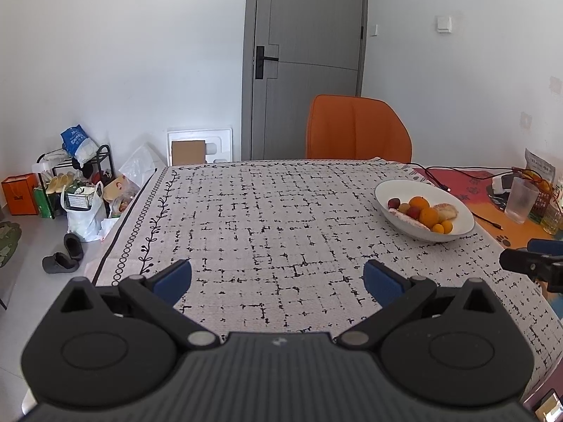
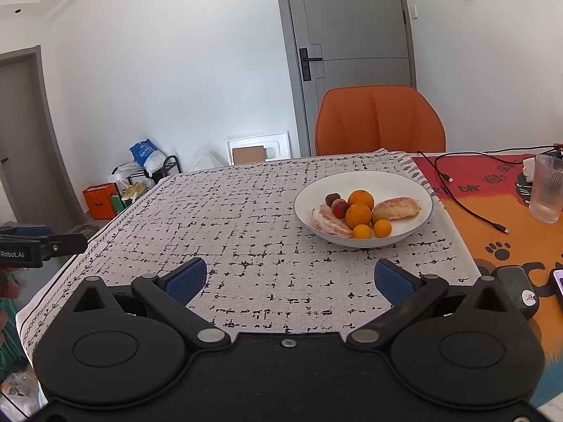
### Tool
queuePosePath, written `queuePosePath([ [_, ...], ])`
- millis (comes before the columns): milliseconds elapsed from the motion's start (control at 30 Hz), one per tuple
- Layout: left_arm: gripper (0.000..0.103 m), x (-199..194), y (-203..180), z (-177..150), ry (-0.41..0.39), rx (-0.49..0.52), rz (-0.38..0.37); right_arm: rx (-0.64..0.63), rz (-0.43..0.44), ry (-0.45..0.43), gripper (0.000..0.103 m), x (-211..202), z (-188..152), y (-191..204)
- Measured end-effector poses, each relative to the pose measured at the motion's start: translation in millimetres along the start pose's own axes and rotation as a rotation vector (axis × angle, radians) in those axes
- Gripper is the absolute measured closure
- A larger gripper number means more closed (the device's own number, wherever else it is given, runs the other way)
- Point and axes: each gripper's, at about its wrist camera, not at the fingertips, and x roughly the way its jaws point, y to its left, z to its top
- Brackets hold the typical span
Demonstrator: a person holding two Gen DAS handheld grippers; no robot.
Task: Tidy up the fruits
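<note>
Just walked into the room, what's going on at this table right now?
A person holds a two-finger gripper in each hand over a table. Both the left gripper and the right gripper are open and hold nothing. All the fruit, oranges, peeled citrus pieces and small reddish fruits, sits piled in a white bowl ahead of the right gripper. Nothing is being touched.

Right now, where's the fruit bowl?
The white bowl sits on the patterned cloth ahead-right of the right gripper, before the orange chair, left of the ribbed glass.
</note>
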Motion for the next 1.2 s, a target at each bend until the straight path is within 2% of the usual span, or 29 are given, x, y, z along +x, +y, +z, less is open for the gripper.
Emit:
queuePosePath([
  [1200,0.0,-0.6,5.4,-0.8,0.0,-0.006,0.009,-0.007,0.004,0.005,0.0,1.7,-0.4,2.8],
])
